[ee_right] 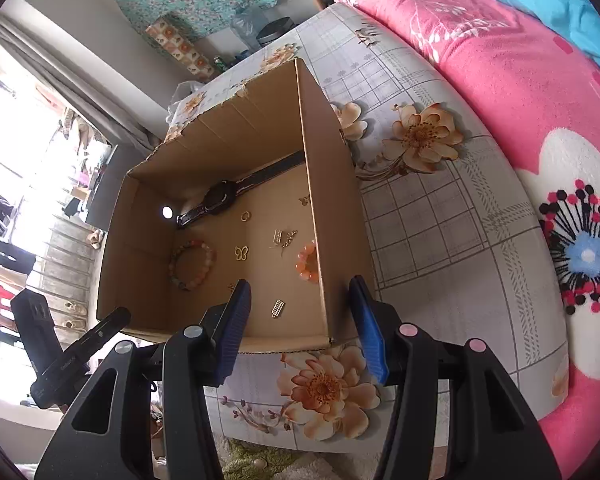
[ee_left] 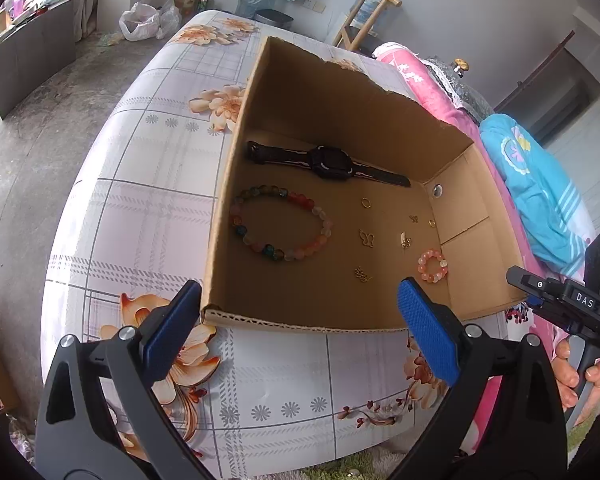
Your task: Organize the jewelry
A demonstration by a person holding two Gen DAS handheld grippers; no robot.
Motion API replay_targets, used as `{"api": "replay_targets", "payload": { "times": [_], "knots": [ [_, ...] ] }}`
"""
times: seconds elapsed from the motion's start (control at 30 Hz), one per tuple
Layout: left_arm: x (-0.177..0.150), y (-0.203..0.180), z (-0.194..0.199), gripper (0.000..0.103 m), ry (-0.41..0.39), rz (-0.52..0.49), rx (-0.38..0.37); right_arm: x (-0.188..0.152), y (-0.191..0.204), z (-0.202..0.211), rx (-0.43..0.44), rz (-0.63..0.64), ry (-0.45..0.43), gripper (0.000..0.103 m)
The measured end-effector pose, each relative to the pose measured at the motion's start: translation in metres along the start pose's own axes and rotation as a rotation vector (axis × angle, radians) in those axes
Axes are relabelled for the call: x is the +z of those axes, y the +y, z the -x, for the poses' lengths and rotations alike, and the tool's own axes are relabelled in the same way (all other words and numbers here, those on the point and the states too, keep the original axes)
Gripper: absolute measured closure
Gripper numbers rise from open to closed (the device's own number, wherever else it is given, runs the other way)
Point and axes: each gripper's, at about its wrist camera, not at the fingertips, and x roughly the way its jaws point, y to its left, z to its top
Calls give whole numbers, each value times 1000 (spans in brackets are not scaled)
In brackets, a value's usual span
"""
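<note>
- Cardboard, plain and brown: an open box (ee_left: 236, 216) sits on a table under a flowered cloth (ee_left: 148, 208), with a pink quilt (ee_right: 500, 92) just beside it.
- Both tongs hang near the box's front rim with nothing in them. The left gripper (ee_left: 300, 320) has its blue pads spread wide; the right gripper (ee_right: 300, 328) is also parted, straddling the box's right wall.
- Judging by that, the work looks to be between pickups, with every piece I can see lying loose on the box floor.
- Along the far wall lies a black watch (ee_left: 328, 162), strap stretched flat.
- Nearer the left wall rests a big beaded bracelet (ee_left: 280, 222) of mixed colours.
- Close to the right wall lies a small pink bead ring (ee_left: 433, 266), apart from the rest.
- Between them are scattered small gold bits: a ring (ee_left: 365, 202), a butterfly charm (ee_left: 367, 239), a cluster of tiny pieces (ee_left: 405, 241), and another charm (ee_left: 362, 275) nearer the front.
- The right view also shows a small ridged gold piece (ee_right: 277, 309) close to the front edge.
- Next move, I'd guess: one gripper dips into the box and closes on a single piece. The gold bits are thin and lie flat, so they call for a low, careful pinch; the bead loops should be easier to catch.
- No tray or divider shows, so I can't tell where things are meant to go.
</note>
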Motion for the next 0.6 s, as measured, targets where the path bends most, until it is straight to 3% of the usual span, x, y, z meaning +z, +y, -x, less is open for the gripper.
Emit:
{"api": "replay_targets", "payload": {
  "times": [0.6],
  "knots": [
    [-12,-2,4,10,12,-10,-6,-6,-4,4,-11,-4,-8,52]
  ]
}}
